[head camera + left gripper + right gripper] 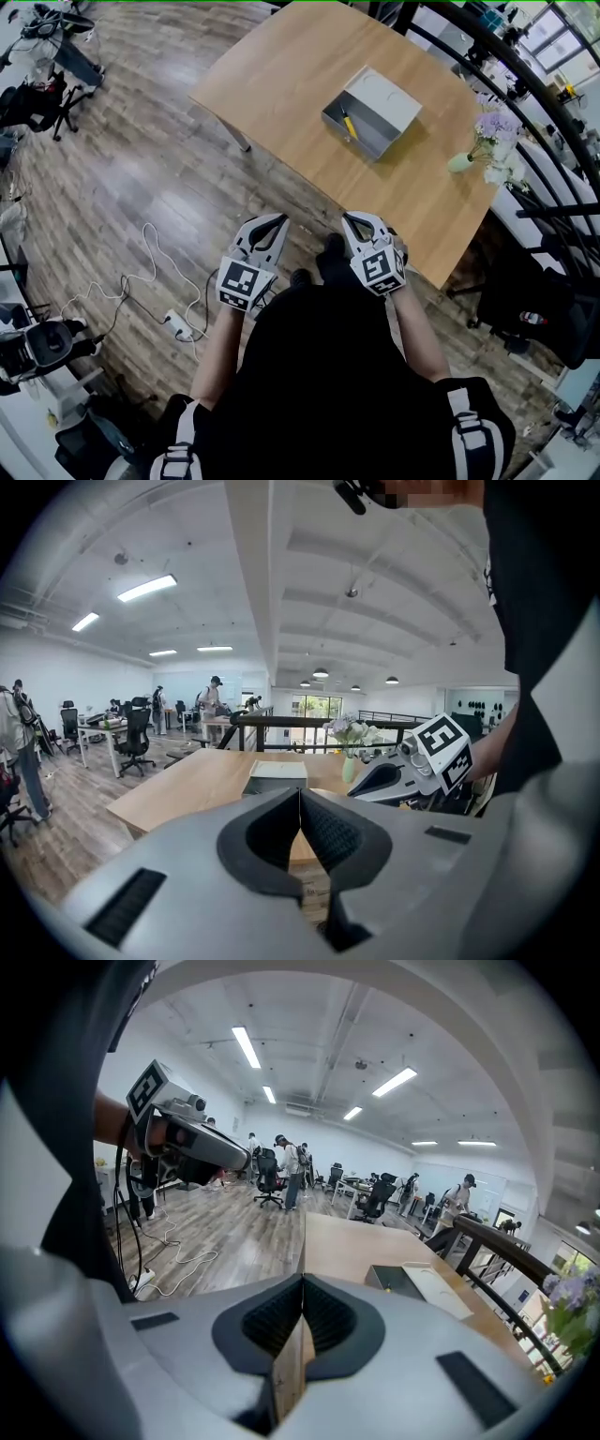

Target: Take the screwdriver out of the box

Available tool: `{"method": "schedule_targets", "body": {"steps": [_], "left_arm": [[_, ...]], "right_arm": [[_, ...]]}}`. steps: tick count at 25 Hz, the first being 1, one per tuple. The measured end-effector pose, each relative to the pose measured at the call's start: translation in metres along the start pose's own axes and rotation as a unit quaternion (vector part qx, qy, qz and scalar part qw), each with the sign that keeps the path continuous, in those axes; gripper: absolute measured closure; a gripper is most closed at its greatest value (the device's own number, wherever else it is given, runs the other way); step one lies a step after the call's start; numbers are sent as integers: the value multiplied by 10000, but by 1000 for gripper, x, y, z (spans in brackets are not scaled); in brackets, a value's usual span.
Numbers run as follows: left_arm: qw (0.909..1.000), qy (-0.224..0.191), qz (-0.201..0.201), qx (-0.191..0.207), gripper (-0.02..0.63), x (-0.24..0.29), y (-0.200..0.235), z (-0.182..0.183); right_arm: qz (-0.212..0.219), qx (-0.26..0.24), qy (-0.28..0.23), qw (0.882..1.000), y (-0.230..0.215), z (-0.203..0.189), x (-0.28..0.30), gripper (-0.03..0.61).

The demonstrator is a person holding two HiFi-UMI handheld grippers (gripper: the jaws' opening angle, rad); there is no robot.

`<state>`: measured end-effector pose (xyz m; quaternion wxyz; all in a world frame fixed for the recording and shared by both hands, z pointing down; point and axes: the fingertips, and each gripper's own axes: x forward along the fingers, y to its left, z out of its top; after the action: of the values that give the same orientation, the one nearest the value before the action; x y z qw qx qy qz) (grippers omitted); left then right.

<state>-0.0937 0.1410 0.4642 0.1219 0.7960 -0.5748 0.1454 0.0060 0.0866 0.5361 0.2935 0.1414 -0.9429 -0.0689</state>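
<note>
Closest to me is the person's dark shirt (328, 375), and just past it both tools are held near the body, short of the table (281, 75) edge. The left gripper (272, 225) has its jaws pressed together with nothing between them, and the right gripper (361, 223) is the same, pads meeting on empty air. The screwdriver (349, 125), yellow-handled, lies inside the open grey box (380, 127) towards its left wall. The box sits out on the table, well away from both tools, with a vase of flowers (483, 141) off to its right near the table edge. I judge we are at the very start: the reach has not begun and the screwdriver is untouched. Next I would carry one gripper forward over the box, part its jaws on the way, line them across the handle, and come down inside the walls without knocking the raised lid.
</note>
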Motion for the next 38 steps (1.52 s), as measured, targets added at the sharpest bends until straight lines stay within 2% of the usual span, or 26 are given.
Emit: {"method": "schedule_targets", "body": {"steps": [11,23,31,38], "left_arm": [[9997,-86,50,233,592,46,0,41],[9990,23,432,84,592,70,4,46],[9980,-82,621,110,592,89,8,53],[9975,-118,699,57,592,100,7,56]], "right_arm": [[237,100,-143,9996,-47,-6,20,554],[610,-36,-253,9978,-75,-10,34,554],[551,-17,-123,9984,-102,-38,26,554],[549,-16,-149,9984,-111,-41,22,554]]}}
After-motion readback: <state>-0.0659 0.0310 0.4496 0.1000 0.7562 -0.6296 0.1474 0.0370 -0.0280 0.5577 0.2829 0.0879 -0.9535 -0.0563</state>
